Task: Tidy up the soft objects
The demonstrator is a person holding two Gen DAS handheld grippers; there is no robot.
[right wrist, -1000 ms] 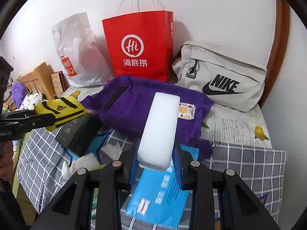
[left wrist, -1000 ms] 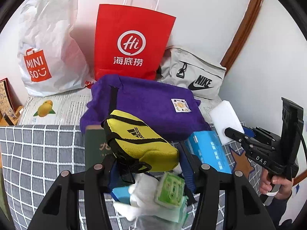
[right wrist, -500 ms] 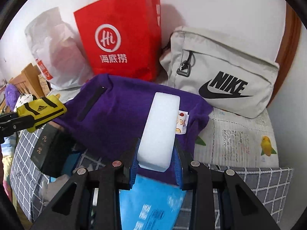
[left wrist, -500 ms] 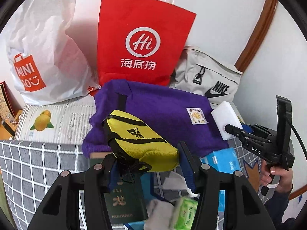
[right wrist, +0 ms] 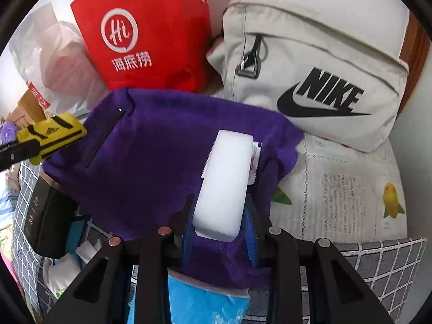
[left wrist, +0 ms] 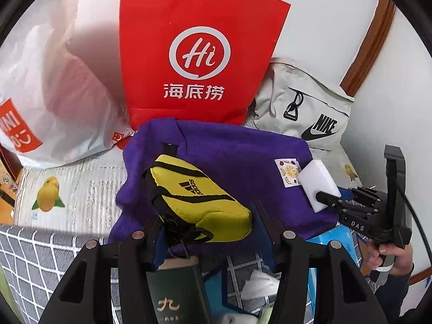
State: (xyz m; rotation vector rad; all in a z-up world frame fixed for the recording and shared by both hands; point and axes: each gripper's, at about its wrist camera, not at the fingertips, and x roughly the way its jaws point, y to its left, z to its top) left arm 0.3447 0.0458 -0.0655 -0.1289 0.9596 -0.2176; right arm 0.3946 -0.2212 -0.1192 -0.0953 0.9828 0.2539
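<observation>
My left gripper [left wrist: 208, 224] is shut on a yellow Adidas pouch [left wrist: 194, 199], held above the near edge of a purple plush bag [left wrist: 237, 156]. The same pouch [right wrist: 51, 135] shows at the left of the right wrist view. My right gripper [right wrist: 220, 216] is shut on a white foam block [right wrist: 226, 181], which hangs over the purple bag [right wrist: 151, 162] near its fruit label. In the left wrist view the right gripper [left wrist: 332, 202] with its white block [left wrist: 316, 181] is at the right, a hand [left wrist: 391, 256] holding it.
Against the wall stand a red paper bag [left wrist: 194, 62], a white Miniso plastic bag [left wrist: 54, 102] and a grey Nike bag [right wrist: 318, 81]. A dark green book [left wrist: 175, 294], a blue packet [right wrist: 205, 299] and tissue packs lie on the grey checked cloth [left wrist: 35, 264].
Both grippers moved forward and down toward the purple bag and the wall, each keeping its object. The bags at the wall loom larger; the clutter on the checked cloth has slid under the grippers.
</observation>
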